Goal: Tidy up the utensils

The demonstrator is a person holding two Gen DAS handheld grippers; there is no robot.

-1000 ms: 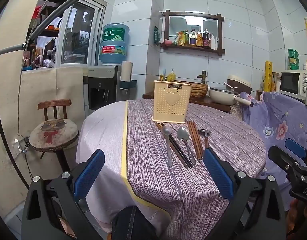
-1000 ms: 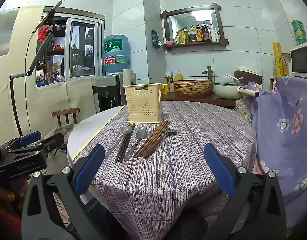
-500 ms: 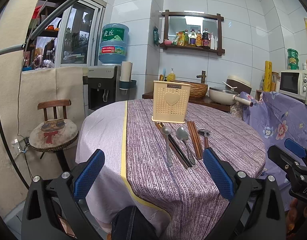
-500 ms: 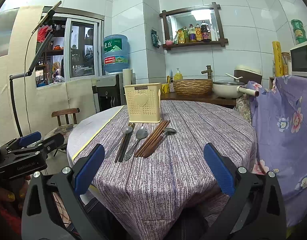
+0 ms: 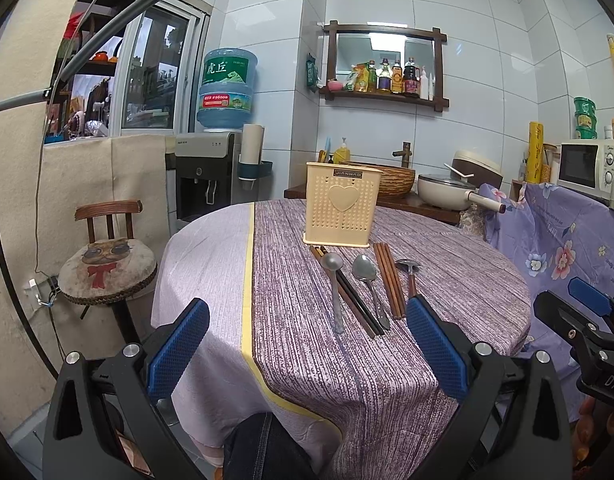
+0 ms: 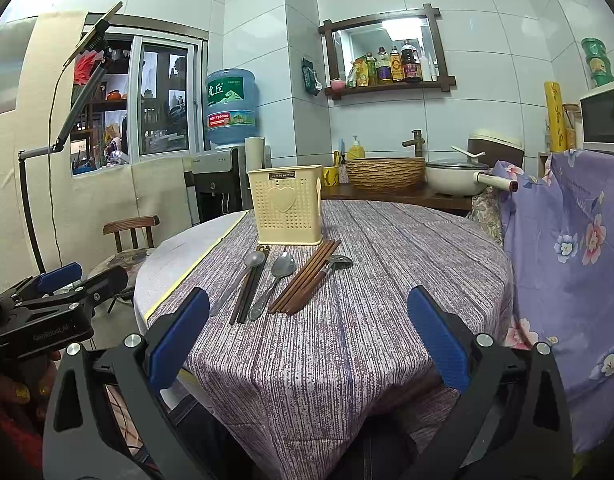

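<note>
Presently, findings as follows.
Left gripper (image 5: 307, 344): fingers spread wide, holding nothing, above the near edge of the bench.
Right gripper (image 6: 307, 340): fingers likewise wide apart and empty, short of the utensils.
Utensils: two metal spoons (image 5: 334, 276), dark chopsticks (image 5: 357, 300), brown chopsticks (image 5: 389, 280) and a small ladle (image 5: 409, 270) lie side by side, handles toward the near edge.
Holder (image 5: 341, 210): cream, perforated, upright just behind the utensils.
Edges: round bench (image 6: 407, 248); utensils well in from the rim.
Open room: bare cloth to the right of the ladle and between utensils and near edge.
Surface: purple striped cloth with a yellow band, plain pale cloth at left.
Room: white tiled walls; chair (image 5: 107, 256) left of the bench; water dispenser (image 5: 205, 172) behind.
</note>
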